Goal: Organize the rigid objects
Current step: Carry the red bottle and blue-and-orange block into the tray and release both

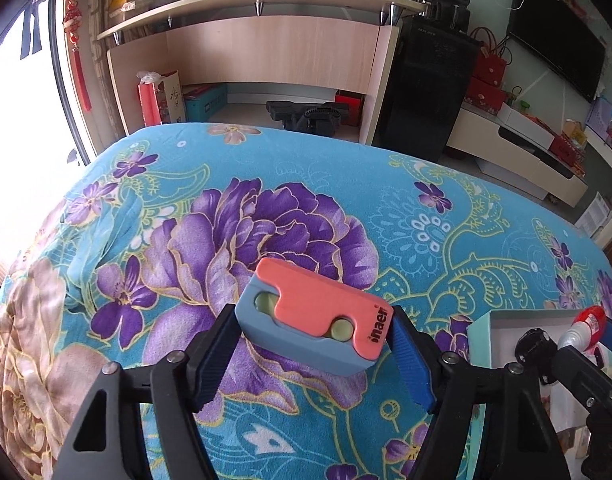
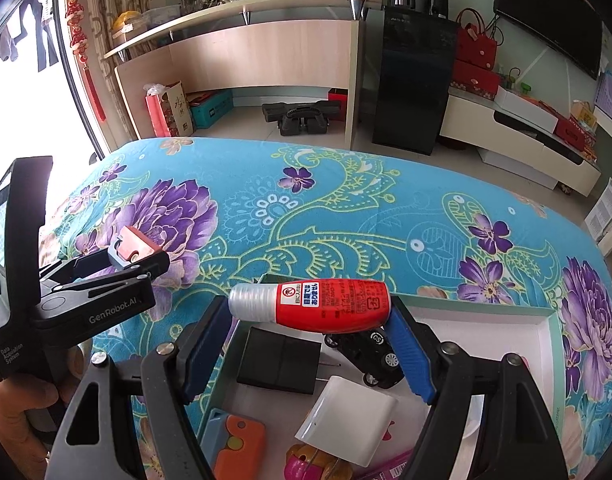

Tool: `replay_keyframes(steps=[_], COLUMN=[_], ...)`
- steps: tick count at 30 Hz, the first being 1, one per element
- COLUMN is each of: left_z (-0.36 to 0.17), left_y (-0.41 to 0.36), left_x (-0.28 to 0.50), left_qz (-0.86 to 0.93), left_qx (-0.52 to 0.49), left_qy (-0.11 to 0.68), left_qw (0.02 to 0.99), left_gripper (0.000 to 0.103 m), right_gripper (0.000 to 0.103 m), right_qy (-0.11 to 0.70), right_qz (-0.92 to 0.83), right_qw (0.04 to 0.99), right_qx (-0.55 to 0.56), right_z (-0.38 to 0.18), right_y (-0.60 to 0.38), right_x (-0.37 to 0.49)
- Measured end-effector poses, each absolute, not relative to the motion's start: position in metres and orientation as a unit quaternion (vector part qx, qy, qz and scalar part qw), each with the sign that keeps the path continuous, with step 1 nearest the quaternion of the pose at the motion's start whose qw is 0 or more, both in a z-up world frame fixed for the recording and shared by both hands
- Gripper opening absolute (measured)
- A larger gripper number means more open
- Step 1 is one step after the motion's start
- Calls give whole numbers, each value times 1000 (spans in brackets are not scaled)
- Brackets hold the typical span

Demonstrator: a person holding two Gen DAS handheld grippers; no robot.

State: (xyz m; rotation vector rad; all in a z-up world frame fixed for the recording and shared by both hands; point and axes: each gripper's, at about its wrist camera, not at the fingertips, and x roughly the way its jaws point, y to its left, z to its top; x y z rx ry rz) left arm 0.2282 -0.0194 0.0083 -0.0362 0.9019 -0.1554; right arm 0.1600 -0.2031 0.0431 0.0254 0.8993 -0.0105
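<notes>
**Two objects held, one box to fill**

Two sets of tongs are loaded. Your left tongs (image 1: 312, 354) are closed on a small rectangular plastic block with a salmon-pink top and grey-blue base (image 1: 314, 316), its short ends caught between the blue ribbed pads (image 1: 410, 364). It sits clear of the floral turquoise cloth covering the surface (image 1: 426, 216), over the big purple flower toward the left edge. Your right tongs (image 2: 308, 354) grip a red squeeze bottle with a clear ribbed cap and printed label (image 2: 310, 306), lying crosswise, cap to the left pad and base to the right. Holding each lengthwise between the pads probably keeps these hard, smooth things from twisting out.

The bottle hangs over the far left corner of the shallow white box with a pale green rim (image 2: 546, 320), near the surface's right edge; I judge that box to be the collecting place.

The right wrist view alone shows what is already inside: a flat black rectangular case (image 2: 280, 366), a small black toy car (image 2: 366, 360), a white curved plastic piece (image 2: 346, 420) and an orange-faced block (image 2: 238, 444). It also shows your left tongs from the side, block lifted. The left wrist view gives only the box's near corner and the bottle's cap, but shows the block's two pale green round knobs and its printed edge.
</notes>
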Motion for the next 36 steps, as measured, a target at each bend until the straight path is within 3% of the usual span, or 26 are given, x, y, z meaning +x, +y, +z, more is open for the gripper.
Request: replay_keyframes(steps=[17,36], left_z=[64,71], left_y=[-45,-94], left_x=[169,97], left_qz=[-119,-188], left_qx=[13,75], left_qy=[369,360], left_qw=[922,911], left_gripper=[76,76], right_gripper=[78,78], right_qy=[441,456], right_qz=[-37,-98], right_qw=[896,881], right_qx=[37,84], right_z=[45,39], right_y=[-227,-276], right_x=[103,26])
